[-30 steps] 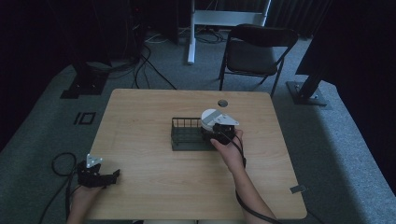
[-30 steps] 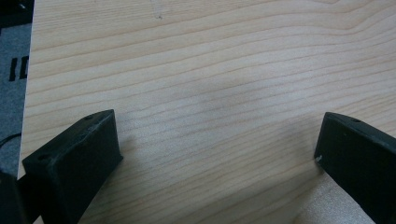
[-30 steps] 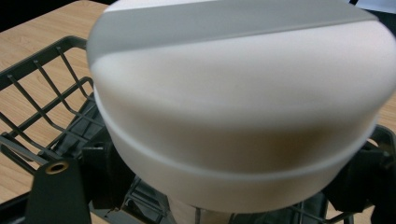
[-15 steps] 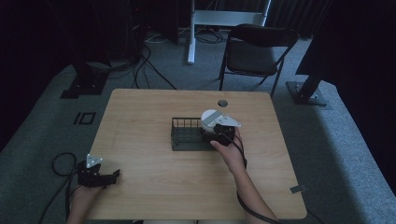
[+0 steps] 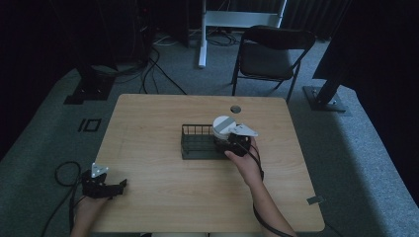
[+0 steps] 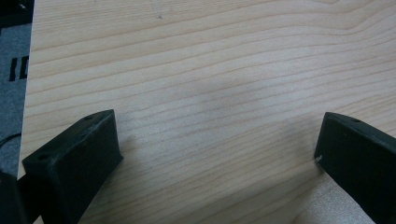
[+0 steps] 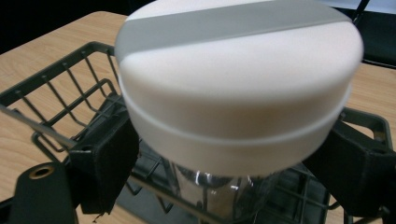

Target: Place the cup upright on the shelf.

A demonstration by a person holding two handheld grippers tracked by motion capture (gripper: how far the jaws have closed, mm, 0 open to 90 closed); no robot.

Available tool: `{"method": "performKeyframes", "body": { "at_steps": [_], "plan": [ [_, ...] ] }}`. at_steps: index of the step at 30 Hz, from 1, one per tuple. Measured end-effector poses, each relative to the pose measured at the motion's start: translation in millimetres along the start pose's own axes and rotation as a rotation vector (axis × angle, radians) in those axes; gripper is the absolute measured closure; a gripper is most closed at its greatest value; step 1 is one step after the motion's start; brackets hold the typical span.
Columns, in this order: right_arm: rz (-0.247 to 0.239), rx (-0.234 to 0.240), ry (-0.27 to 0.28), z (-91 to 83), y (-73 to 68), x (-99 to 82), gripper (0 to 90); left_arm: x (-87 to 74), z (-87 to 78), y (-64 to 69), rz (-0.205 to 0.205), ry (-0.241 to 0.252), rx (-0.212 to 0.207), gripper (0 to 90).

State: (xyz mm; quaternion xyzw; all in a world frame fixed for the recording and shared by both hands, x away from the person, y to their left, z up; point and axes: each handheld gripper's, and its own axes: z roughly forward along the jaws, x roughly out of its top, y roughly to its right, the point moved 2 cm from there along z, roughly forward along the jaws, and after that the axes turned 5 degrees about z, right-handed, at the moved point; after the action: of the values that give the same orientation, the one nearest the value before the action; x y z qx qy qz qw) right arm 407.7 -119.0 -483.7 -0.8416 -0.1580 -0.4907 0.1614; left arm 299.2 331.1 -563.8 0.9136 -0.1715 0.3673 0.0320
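The jar (image 7: 224, 186), clear-bodied with a broad white lid (image 7: 238, 79), stands upright over the right end of the dark wire basket (image 5: 195, 143) near the middle of the tabletop (image 5: 163, 197); the right tongs (image 5: 232, 144) clasp it just beneath the lid, probably so that the overhanging rim guards against slipping. The left tongs (image 5: 121, 184) rest wide apart and empty on the near left corner of the tabletop, well clear of the basket; they appear parked because one hand suffices here.
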Motion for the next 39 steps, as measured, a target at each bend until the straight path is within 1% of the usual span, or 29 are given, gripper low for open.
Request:
{"method": "performKeyframes", "body": {
  "at_steps": [10, 17, 18, 20, 22, 24, 27, 30, 31, 35, 36, 37, 39],
  "plan": [
    [0.012, 0.007, 0.004, -10.2, 3.1, -2.5, 13.2, 0.0, 0.0, 0.0, 0.001, 0.000, 0.000, 0.2],
    [0.009, 0.009, 0.016, -17.0, 4.0, -4.2, 13.2, 0.0, 0.0, 0.0, 0.001, 0.000, 0.000, 0.2],
    [0.014, 0.015, 0.012, -19.1, 4.4, -5.2, 13.2, 0.0, 0.0, 0.0, 0.000, 0.000, 0.000, 0.2],
    [0.006, 0.013, 0.013, -21.1, 5.6, -6.5, 13.2, 0.0, 0.0, 0.0, 0.001, 0.000, 0.000, 0.2],
    [0.012, 0.015, 0.017, -23.2, 6.8, -7.9, 13.3, 0.0, 0.0, 0.0, 0.001, 0.000, 0.000, 0.3],
    [0.004, 0.021, 0.010, -25.9, 7.8, -9.8, 13.3, 0.0, 0.0, 0.0, 0.001, 0.000, 0.000, 0.3],
    [0.000, 0.014, 0.019, -32.3, 11.0, -11.4, 13.3, 0.0, 0.0, 0.0, 0.001, 0.000, 0.000, 0.2],
    [0.008, 0.012, 0.025, -38.5, 15.3, -13.1, 13.3, 0.0, 0.0, 0.0, 0.001, 0.000, 0.000, 0.2],
    [0.008, 0.004, 0.029, -40.6, 17.0, -13.8, 13.3, 0.0, 0.0, 0.0, 0.001, 0.000, 0.000, 0.3],
    [0.012, 0.000, 0.029, -44.9, 21.5, -16.5, 13.3, 0.0, 0.0, 0.0, 0.000, 0.000, 0.000, 0.3],
    [0.007, -0.005, 0.025, -47.8, 25.0, -18.8, 13.3, 0.0, 0.0, 0.0, 0.001, 0.000, 0.000, 0.3],
    [0.012, -0.006, 0.026, -49.1, 26.5, -20.2, 13.4, 0.0, 0.0, 0.0, 0.001, 0.000, 0.000, 0.3],
    [0.004, -0.009, 0.021, -51.3, 28.8, -23.2, 13.3, 0.0, 0.0, 0.0, 0.000, 0.000, 0.000, 0.3]
  ]
}}
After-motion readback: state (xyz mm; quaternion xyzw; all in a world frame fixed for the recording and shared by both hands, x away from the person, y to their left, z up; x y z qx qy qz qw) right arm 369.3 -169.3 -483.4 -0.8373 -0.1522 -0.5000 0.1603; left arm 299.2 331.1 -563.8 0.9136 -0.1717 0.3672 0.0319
